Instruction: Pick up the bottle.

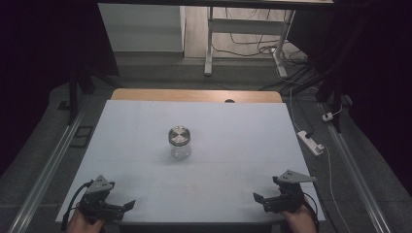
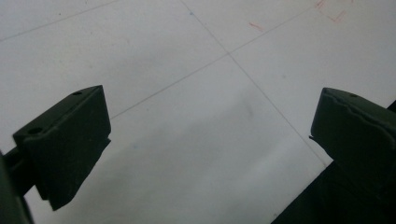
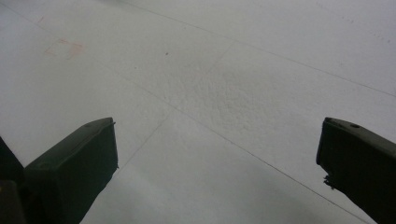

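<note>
Just jar [image 1: 179, 142] mid-table [image 1: 233, 131], hand-held grippers apart.

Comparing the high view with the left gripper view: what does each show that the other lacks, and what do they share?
High view: a glass jar with a metal lid stands mid-table, apart from both grippers; the right gripper rests at the near right corner, and a power strip lies on the floor. Left gripper view: close red pen marks and thin grid lines on the surface. Both: the white table and the left gripper, jaws open, holding nothing.
</note>
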The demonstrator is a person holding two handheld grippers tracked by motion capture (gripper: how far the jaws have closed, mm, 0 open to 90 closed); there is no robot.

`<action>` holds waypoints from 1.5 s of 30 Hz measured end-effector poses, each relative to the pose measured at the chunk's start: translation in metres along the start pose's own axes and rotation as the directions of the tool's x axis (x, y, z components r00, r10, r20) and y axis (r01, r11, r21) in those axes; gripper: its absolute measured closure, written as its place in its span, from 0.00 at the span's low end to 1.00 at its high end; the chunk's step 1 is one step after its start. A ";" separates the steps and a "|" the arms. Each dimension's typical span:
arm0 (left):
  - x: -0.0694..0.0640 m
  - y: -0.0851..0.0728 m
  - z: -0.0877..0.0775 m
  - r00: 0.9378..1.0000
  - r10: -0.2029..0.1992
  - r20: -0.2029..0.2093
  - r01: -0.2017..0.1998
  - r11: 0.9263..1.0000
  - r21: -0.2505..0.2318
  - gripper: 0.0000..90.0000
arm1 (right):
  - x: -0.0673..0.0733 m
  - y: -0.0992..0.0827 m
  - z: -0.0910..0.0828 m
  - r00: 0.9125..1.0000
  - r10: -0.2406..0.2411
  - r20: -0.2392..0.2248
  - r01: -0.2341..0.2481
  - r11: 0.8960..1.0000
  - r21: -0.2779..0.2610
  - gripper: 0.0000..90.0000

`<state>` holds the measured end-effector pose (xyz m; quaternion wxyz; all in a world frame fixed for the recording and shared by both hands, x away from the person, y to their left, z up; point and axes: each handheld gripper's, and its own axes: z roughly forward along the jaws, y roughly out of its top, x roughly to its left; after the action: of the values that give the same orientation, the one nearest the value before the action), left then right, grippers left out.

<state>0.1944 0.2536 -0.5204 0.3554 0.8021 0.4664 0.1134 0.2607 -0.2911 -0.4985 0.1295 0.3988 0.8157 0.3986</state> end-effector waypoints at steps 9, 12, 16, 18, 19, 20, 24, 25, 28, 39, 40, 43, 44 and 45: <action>0.001 0.006 0.004 0.998 0.033 0.048 -0.031 0.999 -0.044 0.00 | 0.000 0.000 0.001 1.000 -0.002 -0.001 0.002 1.000 0.001 0.00; 0.002 0.009 0.006 0.997 0.037 0.061 -0.034 0.998 -0.049 0.00 | 0.000 0.000 0.001 1.000 -0.005 -0.002 0.005 1.000 0.001 0.00; 0.001 0.014 0.010 0.995 0.067 0.067 -0.063 0.997 -0.050 0.00 | 0.000 0.000 0.001 1.000 -0.008 -0.005 0.008 1.000 0.007 0.00; 0.001 0.017 0.012 0.994 0.083 0.072 -0.079 0.995 -0.056 0.00 | 0.000 0.000 0.001 1.000 -0.009 -0.007 0.009 1.000 0.007 0.00; 0.001 0.018 0.013 0.993 0.090 0.072 -0.086 0.995 -0.058 0.00 | 0.000 0.000 0.001 1.000 -0.010 -0.008 0.010 1.000 0.008 0.00; 0.001 0.019 0.014 0.993 0.094 0.070 -0.089 0.994 -0.062 0.00 | 0.000 0.000 0.001 1.000 -0.009 -0.007 0.010 1.000 0.007 0.00; 0.003 0.022 0.016 0.993 0.094 0.075 -0.089 0.993 -0.073 0.00 | 0.000 0.000 0.002 1.000 -0.008 -0.009 0.008 1.000 0.007 0.00; 0.004 0.023 0.016 0.993 0.091 0.077 -0.085 0.993 -0.077 0.00 | 0.000 0.000 0.002 1.000 -0.007 -0.011 0.007 1.000 0.008 0.00; 0.006 0.025 0.018 0.993 0.085 0.083 -0.078 0.993 -0.086 0.00 | 0.000 0.000 0.002 1.000 -0.007 -0.011 0.007 1.000 0.009 0.00; 0.005 0.035 0.031 0.990 0.102 0.100 -0.093 0.992 -0.085 0.00 | 0.000 0.000 0.002 1.000 -0.006 -0.010 0.006 1.000 0.014 0.00; 0.005 0.036 0.032 0.989 0.103 0.102 -0.095 0.992 -0.085 0.00 | 0.000 0.000 0.002 1.000 -0.007 -0.009 0.007 1.000 0.014 0.00; 0.006 0.039 0.036 0.989 0.107 0.105 -0.099 0.992 -0.082 0.00 | 0.000 0.000 0.002 1.000 -0.006 -0.010 0.006 1.000 0.015 0.00; 0.006 0.041 0.037 0.988 0.111 0.104 -0.103 0.992 -0.079 0.00 | 0.000 0.000 0.002 1.000 -0.007 -0.009 0.007 1.000 0.014 0.00; 0.006 0.042 0.038 0.988 0.112 0.103 -0.104 0.991 -0.079 0.00 | 0.000 0.000 0.002 1.000 -0.007 -0.009 0.007 1.000 0.014 0.00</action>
<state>0.2456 0.2278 -0.5205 0.4026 0.8175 0.3979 0.1063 0.2621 -0.2901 -0.4995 0.1244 0.3948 0.8205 0.3941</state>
